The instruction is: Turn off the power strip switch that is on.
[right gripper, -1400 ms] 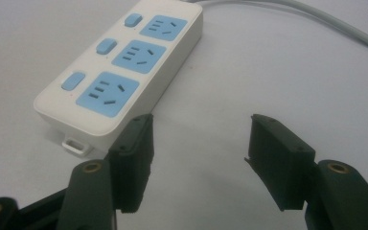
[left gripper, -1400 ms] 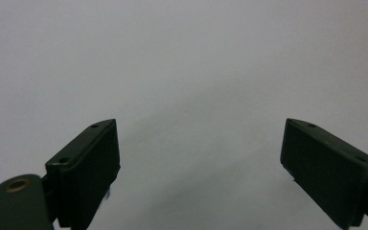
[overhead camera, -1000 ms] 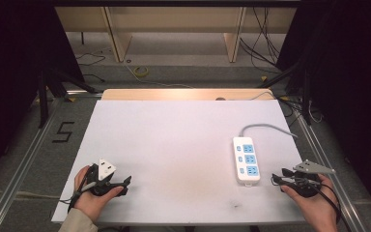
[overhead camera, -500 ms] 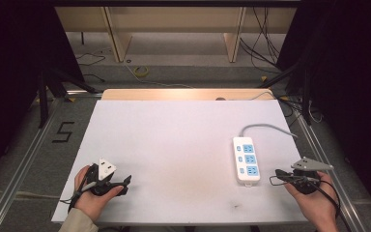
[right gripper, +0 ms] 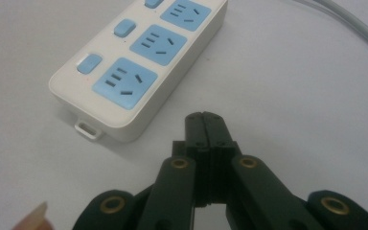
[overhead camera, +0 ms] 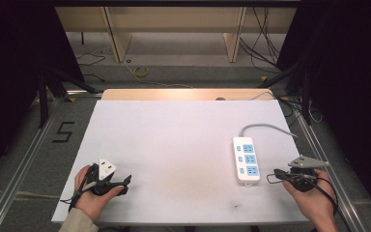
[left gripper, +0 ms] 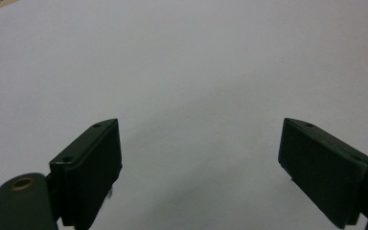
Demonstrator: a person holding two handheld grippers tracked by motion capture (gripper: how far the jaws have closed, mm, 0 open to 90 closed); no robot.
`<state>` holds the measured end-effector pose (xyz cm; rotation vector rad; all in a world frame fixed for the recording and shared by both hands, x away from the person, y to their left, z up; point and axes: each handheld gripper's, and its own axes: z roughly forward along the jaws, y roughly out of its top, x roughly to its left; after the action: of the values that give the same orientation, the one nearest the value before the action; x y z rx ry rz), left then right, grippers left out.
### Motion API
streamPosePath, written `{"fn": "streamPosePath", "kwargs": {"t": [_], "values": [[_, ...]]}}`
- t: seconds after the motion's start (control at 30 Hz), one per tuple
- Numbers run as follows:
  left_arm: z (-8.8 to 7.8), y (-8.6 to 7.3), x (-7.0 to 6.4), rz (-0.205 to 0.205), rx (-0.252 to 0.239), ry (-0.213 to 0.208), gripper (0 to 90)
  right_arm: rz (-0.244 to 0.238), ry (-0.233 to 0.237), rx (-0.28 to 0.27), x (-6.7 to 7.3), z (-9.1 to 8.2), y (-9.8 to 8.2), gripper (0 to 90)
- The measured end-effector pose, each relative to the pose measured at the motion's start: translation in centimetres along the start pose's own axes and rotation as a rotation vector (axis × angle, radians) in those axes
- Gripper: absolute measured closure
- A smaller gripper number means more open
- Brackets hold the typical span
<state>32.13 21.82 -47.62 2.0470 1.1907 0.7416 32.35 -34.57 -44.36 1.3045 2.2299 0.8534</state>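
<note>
White tabletop [overhead camera: 174,140] carries the power strip [right gripper: 139,62], lying just ahead and left of my right gripper [right gripper: 205,117]. That gripper's jaws have just closed flat together with nothing between them, apart from the strip; I judge a press on a switch likely. My left gripper [left gripper: 199,158] stands wide open, empty, seemingly just above bare table.

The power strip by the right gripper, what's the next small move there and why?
Probably ease the right gripper forward to the power strip and press its nearest blue switch. The jaws are shut with nothing between them, forming a poking tip, and they stop short of the strip's near end.
</note>
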Motion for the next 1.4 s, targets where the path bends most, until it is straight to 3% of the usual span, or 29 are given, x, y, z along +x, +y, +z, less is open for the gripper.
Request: {"fn": "streamPosePath", "kwargs": {"t": [1.4], "values": [[0.1,0.1,-0.2,0.006,0.000,0.000,14.6,-0.019,0.033,0.113,0.7,0.5,2.2,90.0]]}}
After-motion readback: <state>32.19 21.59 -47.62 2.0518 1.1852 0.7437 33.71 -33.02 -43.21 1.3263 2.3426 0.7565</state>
